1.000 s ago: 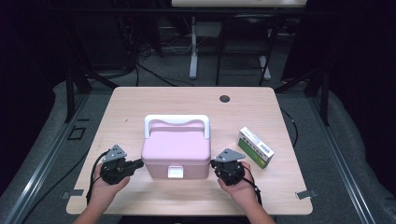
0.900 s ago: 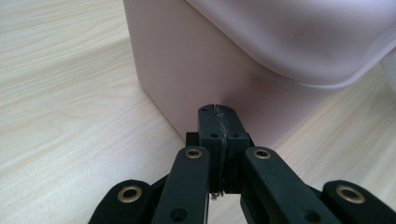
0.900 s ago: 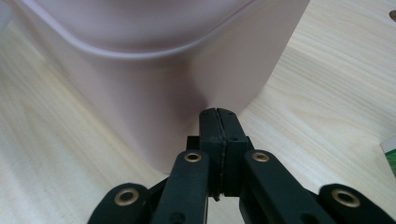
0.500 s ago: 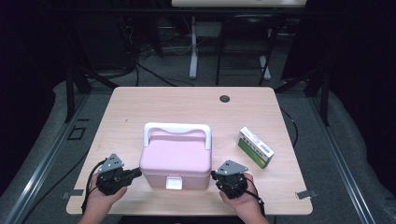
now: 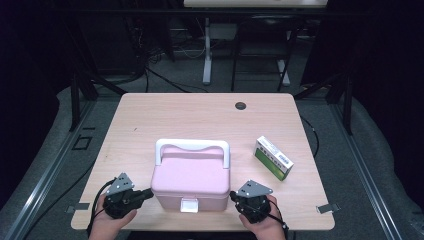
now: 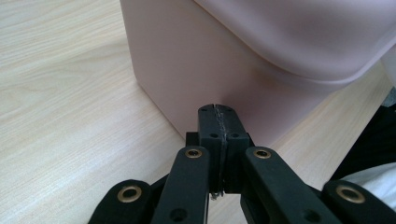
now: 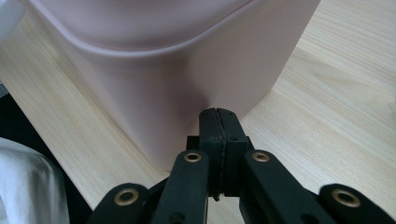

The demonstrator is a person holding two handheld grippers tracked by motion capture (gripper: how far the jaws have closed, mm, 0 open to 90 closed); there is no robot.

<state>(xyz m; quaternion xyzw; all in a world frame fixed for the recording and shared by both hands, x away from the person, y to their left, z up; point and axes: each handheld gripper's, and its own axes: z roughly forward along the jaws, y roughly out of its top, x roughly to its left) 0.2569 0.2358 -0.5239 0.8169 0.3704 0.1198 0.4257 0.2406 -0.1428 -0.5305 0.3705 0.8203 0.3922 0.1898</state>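
Note:
A pink lidded box point(image 5: 191, 181) with a white handle point(image 5: 192, 146) and a white front latch point(image 5: 188, 205) stands near the table's front edge. My left gripper point(image 5: 148, 192) is shut, its tips against the box's left wall point(image 6: 196, 60) low down. My right gripper point(image 5: 233, 197) is shut too, its tips at the box's right wall point(image 7: 187, 88). In both gripper views the jaws point(image 6: 219, 122) point(image 7: 218, 126) meet pad to pad with nothing between them, right at the pink wall.
A green and white carton point(image 5: 273, 158) lies to the right of the box. A dark round grommet point(image 5: 240, 105) sits near the table's far edge. The wooden table point(image 5: 200, 120) has bare room behind the box. Metal frames and cables lie on the floor beyond.
Both grippers and the pink box between them have come toward the table's front edge. The carton has stayed where it was.

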